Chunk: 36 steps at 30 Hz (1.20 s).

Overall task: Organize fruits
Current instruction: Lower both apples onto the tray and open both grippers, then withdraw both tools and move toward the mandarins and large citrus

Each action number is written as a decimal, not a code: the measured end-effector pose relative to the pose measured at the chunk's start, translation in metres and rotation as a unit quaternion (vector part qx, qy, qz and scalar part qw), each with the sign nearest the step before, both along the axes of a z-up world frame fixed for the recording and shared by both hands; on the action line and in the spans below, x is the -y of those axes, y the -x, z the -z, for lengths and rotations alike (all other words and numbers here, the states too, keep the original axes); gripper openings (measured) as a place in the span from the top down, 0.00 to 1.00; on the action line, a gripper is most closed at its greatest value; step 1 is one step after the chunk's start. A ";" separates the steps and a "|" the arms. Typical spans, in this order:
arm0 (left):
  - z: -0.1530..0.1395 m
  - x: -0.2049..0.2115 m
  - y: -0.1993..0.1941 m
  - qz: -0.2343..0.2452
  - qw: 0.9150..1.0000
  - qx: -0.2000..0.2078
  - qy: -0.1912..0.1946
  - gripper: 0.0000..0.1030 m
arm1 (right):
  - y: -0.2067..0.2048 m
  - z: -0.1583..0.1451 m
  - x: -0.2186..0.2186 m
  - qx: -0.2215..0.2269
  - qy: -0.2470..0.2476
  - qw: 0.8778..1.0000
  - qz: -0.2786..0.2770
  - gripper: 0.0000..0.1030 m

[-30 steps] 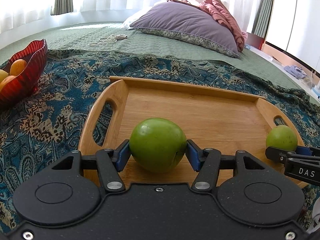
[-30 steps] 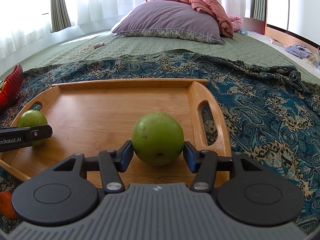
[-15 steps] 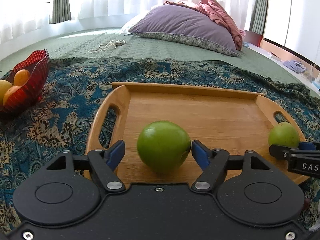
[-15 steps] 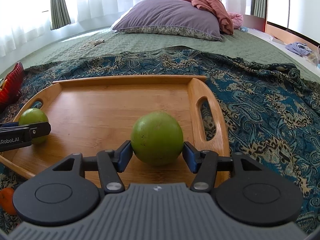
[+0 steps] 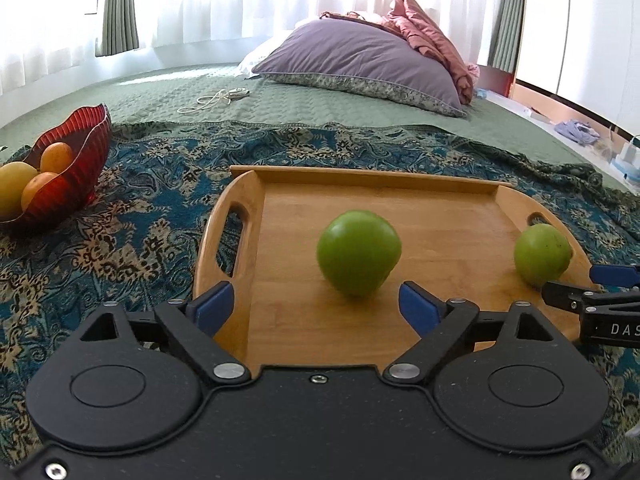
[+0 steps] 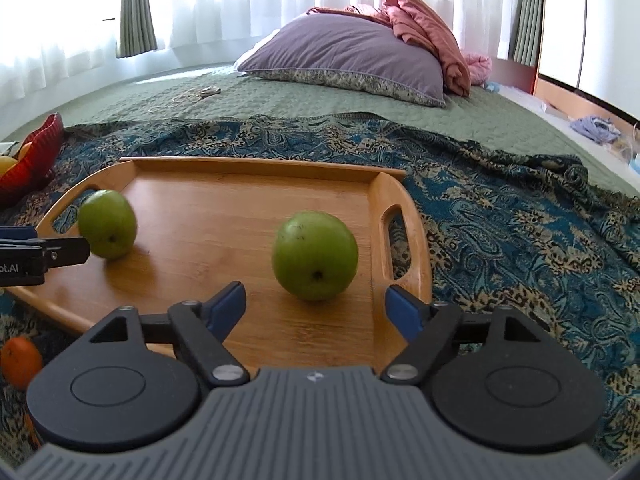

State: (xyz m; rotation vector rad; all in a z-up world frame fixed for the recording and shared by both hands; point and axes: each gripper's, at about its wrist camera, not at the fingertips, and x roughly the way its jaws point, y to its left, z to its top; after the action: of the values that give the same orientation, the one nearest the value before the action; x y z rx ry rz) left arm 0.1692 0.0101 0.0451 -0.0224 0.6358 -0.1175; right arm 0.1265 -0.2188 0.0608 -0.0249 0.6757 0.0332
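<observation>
Two green apples rest on a wooden tray (image 5: 440,240) – left gripper (image 5: 316,306) and right gripper (image 6: 316,306) both opening, pads clear of the fruit.

tray (image 5: 240,240) on patterned cloth (image 5: 132,240) over the bed (image 5: 320,100) | left fruit (image 5: 359,252) and right fruit (image 6: 314,255) on tray, apart, each near its own end | bowl (image 5: 86,152) left of tray, on cloth, fruit inside | pillow (image 5: 360,60) behind tray | loose fruit (image 6: 20,362) on cloth before the tray's left end
</observation>
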 end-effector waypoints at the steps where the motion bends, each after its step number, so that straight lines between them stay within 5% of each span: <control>1: -0.001 -0.001 0.004 0.002 1.000 0.001 0.001 0.12 | 0.003 -0.001 0.001 0.003 -0.001 1.000 0.000 0.13; 20: -0.001 -0.009 0.072 0.025 0.999 0.028 0.020 0.10 | 0.061 -0.003 0.015 0.049 -0.054 0.997 -0.005 0.02; 36: 0.001 -0.007 0.116 0.037 0.997 0.064 0.016 0.04 | 0.097 0.006 0.002 0.072 -0.026 0.997 -0.028 0.00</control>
State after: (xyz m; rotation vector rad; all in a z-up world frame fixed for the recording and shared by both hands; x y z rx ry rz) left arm 0.0533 0.0175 0.0438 -0.0231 0.5067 -0.1990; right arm 0.0291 -0.2209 0.0552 0.0044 0.5293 0.1017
